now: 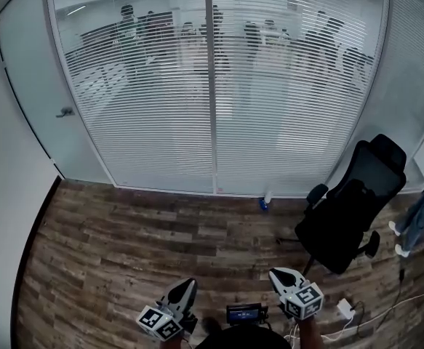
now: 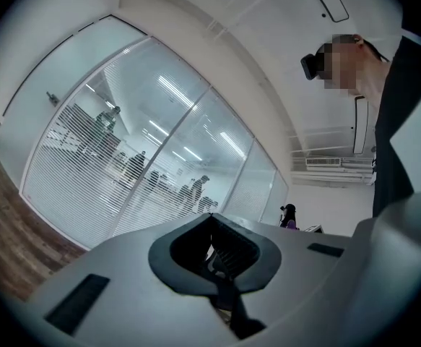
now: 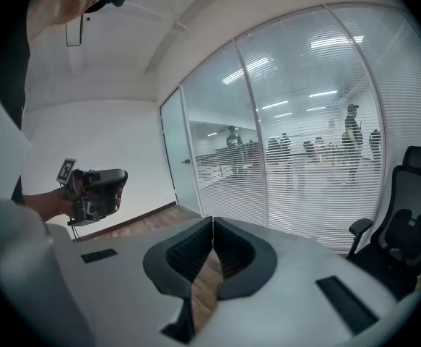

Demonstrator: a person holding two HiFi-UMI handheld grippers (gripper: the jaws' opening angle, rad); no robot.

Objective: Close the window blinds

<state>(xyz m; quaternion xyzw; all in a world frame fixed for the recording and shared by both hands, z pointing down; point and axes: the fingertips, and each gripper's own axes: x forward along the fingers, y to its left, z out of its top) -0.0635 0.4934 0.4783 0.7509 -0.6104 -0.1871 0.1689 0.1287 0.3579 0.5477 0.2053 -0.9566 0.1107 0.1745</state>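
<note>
White slatted blinds (image 1: 168, 115) hang over the glass wall ahead, in two panels split by a mullion (image 1: 212, 86). The slats stand open enough that several people show through them. The blinds (image 2: 87, 165) also show in the left gripper view, and the blinds (image 3: 304, 186) in the right gripper view. My left gripper (image 1: 185, 289) is low at the bottom of the head view, shut and holding nothing, far from the blinds. My right gripper (image 1: 278, 275) is beside it, jaws together and bare. In the gripper views, the left gripper (image 2: 211, 219) and the right gripper (image 3: 212, 223) each point toward the glass.
A black office chair (image 1: 350, 209) stands at the right near the glass. A small bottle (image 1: 265, 201) sits at the foot of the wall. A glass door with a handle (image 1: 66, 112) is at the left. Cables and a white adapter (image 1: 345, 308) lie on the wood floor (image 1: 139, 253).
</note>
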